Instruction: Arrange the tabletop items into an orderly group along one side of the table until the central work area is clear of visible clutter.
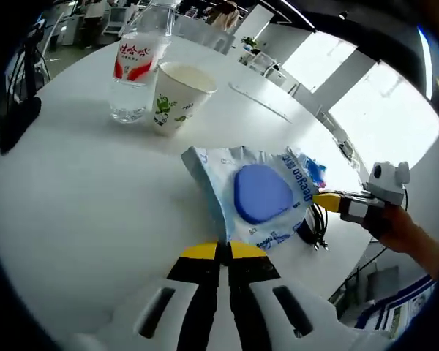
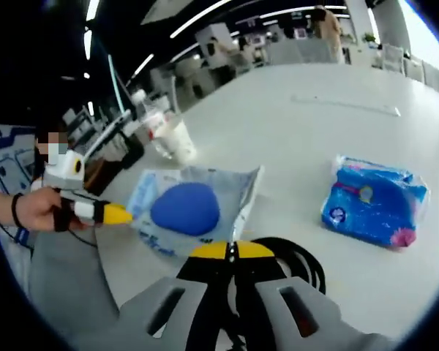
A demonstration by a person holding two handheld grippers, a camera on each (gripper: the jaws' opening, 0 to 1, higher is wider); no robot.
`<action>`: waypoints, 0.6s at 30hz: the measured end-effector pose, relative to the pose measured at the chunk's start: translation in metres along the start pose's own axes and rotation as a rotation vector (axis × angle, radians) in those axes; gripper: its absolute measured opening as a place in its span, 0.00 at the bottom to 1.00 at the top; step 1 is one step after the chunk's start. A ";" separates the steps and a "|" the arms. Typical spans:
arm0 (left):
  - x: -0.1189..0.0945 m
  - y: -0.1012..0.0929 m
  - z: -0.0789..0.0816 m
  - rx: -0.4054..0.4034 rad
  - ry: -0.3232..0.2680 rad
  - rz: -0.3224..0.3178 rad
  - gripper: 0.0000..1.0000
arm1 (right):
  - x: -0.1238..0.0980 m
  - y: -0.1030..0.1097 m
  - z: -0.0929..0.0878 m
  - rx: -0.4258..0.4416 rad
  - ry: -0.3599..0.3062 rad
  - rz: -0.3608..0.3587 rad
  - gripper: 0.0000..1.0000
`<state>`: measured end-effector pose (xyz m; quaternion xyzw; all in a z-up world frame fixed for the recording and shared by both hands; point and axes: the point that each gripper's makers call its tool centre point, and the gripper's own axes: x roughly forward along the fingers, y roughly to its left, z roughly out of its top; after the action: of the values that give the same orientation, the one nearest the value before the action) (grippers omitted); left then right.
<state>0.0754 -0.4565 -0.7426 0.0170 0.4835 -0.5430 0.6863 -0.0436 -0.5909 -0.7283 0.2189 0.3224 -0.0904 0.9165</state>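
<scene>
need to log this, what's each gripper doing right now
left gripper: shut on the clear pouch edge
right gripper: shut on the clear pouch's other edge

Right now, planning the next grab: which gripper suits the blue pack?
Right. Both clamp the bag, but the pack lies beside the right gripper; the left gripper sits across the bag from it.

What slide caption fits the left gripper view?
Both tongs pinch opposite edges of the wipes packet; bottle and paper cup behind.

We see a white table (image 1: 80, 212), a clear pouch (image 1: 257, 197) with blue print around a solid blue pad (image 1: 262, 192), a white cup (image 1: 177, 96) with green figures, a red-labelled bottle (image 1: 137, 66), and a bright blue packet (image 2: 374, 201).
</scene>
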 end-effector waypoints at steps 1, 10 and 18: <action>0.004 -0.003 0.004 0.003 -0.003 -0.005 0.00 | -0.002 -0.004 0.001 0.010 -0.006 -0.010 0.00; 0.034 -0.007 0.048 -0.009 -0.070 0.011 0.00 | -0.009 -0.020 0.012 0.093 -0.062 -0.058 0.00; 0.040 0.007 0.062 -0.055 -0.103 0.044 0.00 | 0.008 -0.013 0.020 0.123 -0.069 -0.066 0.00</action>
<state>0.1189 -0.5172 -0.7405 -0.0192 0.4619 -0.5145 0.7222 -0.0300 -0.6115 -0.7239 0.2608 0.2912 -0.1475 0.9085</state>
